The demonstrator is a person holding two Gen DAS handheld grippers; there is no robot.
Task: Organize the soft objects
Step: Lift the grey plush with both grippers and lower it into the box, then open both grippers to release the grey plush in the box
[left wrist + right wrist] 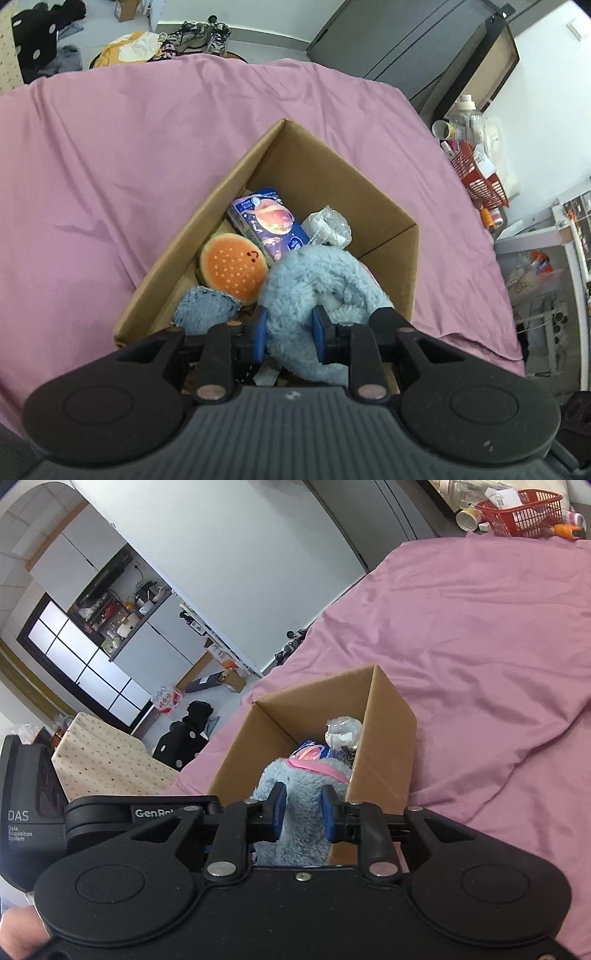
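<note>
An open cardboard box (325,170) stands on a pink sheet (110,166). Inside lie a burger plush (232,269), a blue printed carton (267,221), a clear plastic bundle (327,225), a blue terry cloth (205,310) and a fluffy light-blue plush (314,280). My left gripper (290,332) is shut on that blue plush, over the box's near end. In the right wrist view the same box (388,753) holds the plush (299,805), which has a pink patch, and my right gripper (303,812) is shut on it too.
A red basket (480,177) with bottles sits beyond the bed's right edge, also in the right wrist view (524,509). Shoes (199,35) and dark clothes (40,37) lie on the floor past the far edge. A dotted mattress (107,760) lies left.
</note>
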